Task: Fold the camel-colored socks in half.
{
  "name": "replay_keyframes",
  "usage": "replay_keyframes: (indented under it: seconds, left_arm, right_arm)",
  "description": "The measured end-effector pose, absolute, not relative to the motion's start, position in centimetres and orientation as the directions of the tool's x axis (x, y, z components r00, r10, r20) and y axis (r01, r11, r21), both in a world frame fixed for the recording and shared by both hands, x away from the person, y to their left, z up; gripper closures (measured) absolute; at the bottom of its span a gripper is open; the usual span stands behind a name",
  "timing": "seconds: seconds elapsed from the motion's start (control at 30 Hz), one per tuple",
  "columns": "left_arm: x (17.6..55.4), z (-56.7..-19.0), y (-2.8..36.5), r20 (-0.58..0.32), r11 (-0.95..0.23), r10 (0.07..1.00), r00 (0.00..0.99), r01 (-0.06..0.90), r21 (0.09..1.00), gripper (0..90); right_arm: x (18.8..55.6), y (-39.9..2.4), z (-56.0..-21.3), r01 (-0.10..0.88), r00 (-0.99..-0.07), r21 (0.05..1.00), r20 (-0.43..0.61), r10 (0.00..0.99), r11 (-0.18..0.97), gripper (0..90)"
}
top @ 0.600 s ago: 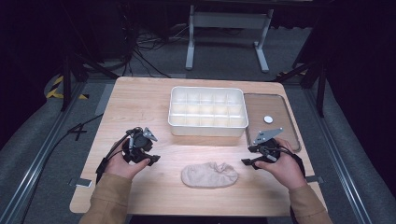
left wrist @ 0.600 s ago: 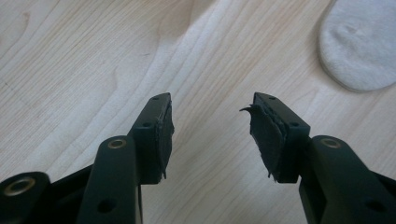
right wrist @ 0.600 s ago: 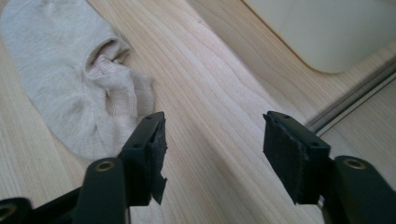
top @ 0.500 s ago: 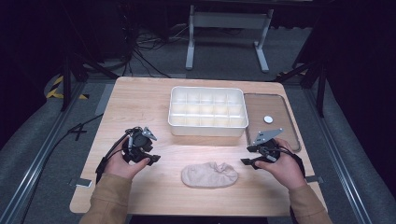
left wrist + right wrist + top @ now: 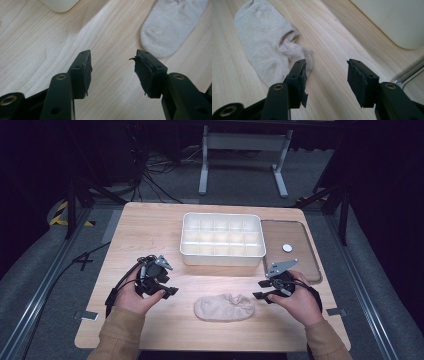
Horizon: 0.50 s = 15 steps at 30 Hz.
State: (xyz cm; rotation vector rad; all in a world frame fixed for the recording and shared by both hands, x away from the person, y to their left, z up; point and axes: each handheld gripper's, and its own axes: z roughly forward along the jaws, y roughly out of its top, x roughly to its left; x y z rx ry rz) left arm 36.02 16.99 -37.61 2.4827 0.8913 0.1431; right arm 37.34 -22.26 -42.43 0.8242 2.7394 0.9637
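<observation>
A beige sock (image 5: 224, 307) lies flat on the wooden table (image 5: 150, 235) near the front edge, between my two hands. My left gripper (image 5: 167, 292) sits to the sock's left, open with nothing between its jaws; the sock's toe end (image 5: 172, 27) shows ahead and to the right in the left gripper view. On the sock's right, my right gripper (image 5: 259, 290) is open and holds nothing. In the right gripper view the sock's cuff end (image 5: 272, 45) lies just past the left jaw.
A white divided tray (image 5: 222, 240) with several compartments stands at the table's middle back. To its right lies a flat dark-framed tray (image 5: 295, 265) carrying a small white disc (image 5: 287, 248). Cables trail off the table's left side.
</observation>
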Motion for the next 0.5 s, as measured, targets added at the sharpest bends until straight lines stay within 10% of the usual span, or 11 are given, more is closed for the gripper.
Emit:
replay_keyframes:
  seconds: [0.5]
  left_arm:
    - [35.2, -36.5, 15.2, -0.119, -0.662, 0.579, 0.807, 0.550, 0.510, 48.9]
  right_arm:
    - [35.8, -19.6, -42.2, 0.448, -0.866, 0.635, 0.134, 0.481, 0.630, 89.7]
